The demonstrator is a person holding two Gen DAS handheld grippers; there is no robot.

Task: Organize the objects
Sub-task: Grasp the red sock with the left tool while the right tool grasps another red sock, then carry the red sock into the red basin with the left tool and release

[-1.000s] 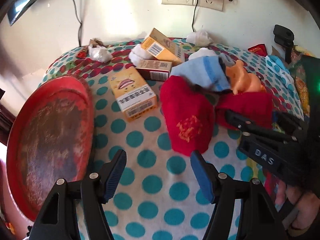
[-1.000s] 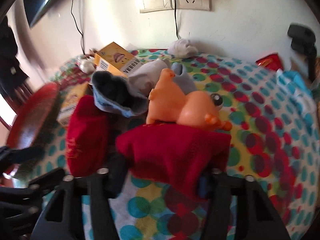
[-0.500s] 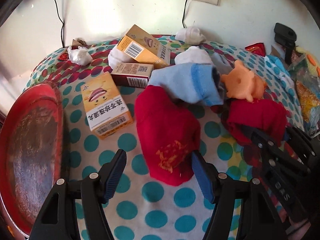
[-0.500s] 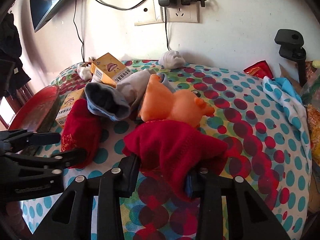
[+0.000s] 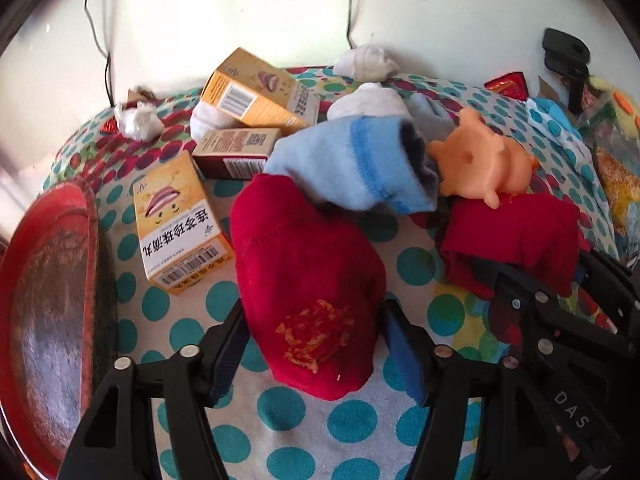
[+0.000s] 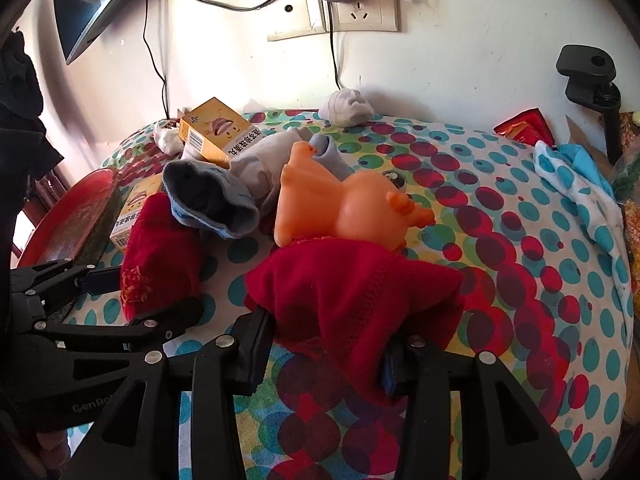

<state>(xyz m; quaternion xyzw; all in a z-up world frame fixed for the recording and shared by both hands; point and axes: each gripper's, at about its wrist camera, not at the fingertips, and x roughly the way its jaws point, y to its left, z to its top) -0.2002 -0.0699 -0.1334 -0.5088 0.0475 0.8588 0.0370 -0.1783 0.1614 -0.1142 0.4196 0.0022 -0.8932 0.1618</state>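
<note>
Two red socks lie on the polka-dot cloth. The left red sock [image 5: 308, 280], with a gold emblem, lies between the open fingers of my left gripper [image 5: 314, 354]; it also shows in the right wrist view [image 6: 160, 256]. My right gripper [image 6: 328, 354] is shut on the second red sock [image 6: 352, 292], also seen in the left wrist view [image 5: 516, 240]. An orange rubber toy [image 6: 344, 208] rests on that sock's far edge. A blue sock [image 5: 352, 168] lies over the left sock's far end.
A red tray [image 5: 44, 292] lies at the left. Several yellow boxes [image 5: 176, 224] and white socks [image 5: 368, 64] lie behind. The wall with sockets [image 6: 360, 8] and a black clamp [image 6: 588, 76] stand at the back. A blue spotted cloth [image 6: 576, 192] lies right.
My left gripper has moved forward until its open fingers straddle the left red sock. My right gripper stays shut on the other red sock and has shifted slightly.
</note>
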